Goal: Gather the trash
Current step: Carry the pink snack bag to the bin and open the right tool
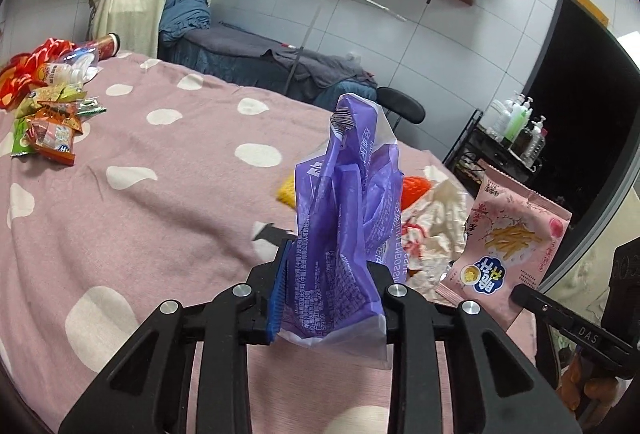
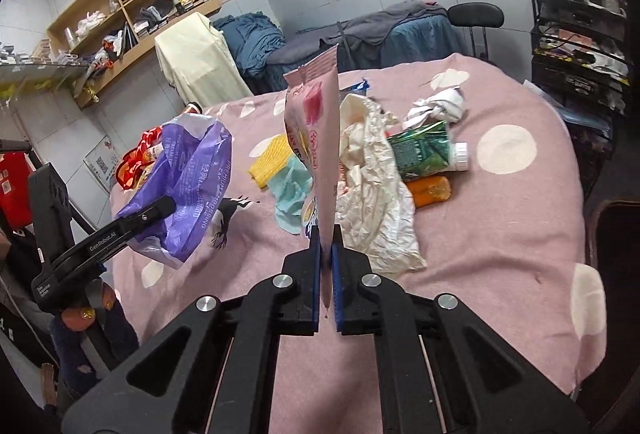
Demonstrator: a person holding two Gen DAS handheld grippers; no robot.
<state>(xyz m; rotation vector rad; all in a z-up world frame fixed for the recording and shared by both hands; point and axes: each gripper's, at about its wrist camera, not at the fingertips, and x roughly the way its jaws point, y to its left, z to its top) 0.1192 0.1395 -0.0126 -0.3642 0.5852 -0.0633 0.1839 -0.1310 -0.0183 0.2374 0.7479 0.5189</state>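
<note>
My left gripper (image 1: pixel 332 262) is shut on a crumpled purple plastic bag (image 1: pixel 344 202), which stands up between its blue pads above the pink spotted bedcover (image 1: pixel 160 214). In the right wrist view the purple bag (image 2: pixel 192 174) hangs at the left with its mouth partly open. My right gripper (image 2: pixel 326 234) is shut on the lower edge of a pink snack packet (image 2: pixel 316 122), held upright and edge-on; the same pink packet (image 1: pixel 516 234) shows at the right of the left wrist view. Beyond lie crumpled white paper (image 2: pixel 376 194), a green bottle (image 2: pixel 424 150), an orange wrapper (image 2: pixel 430 192) and a yellow wrapper (image 2: pixel 272 158).
A heap of snack wrappers (image 1: pixel 48 114) and a tube lies at the bed's far left. A white tissue wad (image 2: pixel 438 106) sits further back. A black trolley with bottles (image 2: pixel 576 34) and a black chair (image 2: pixel 474 14) stand beyond the bed's far edge.
</note>
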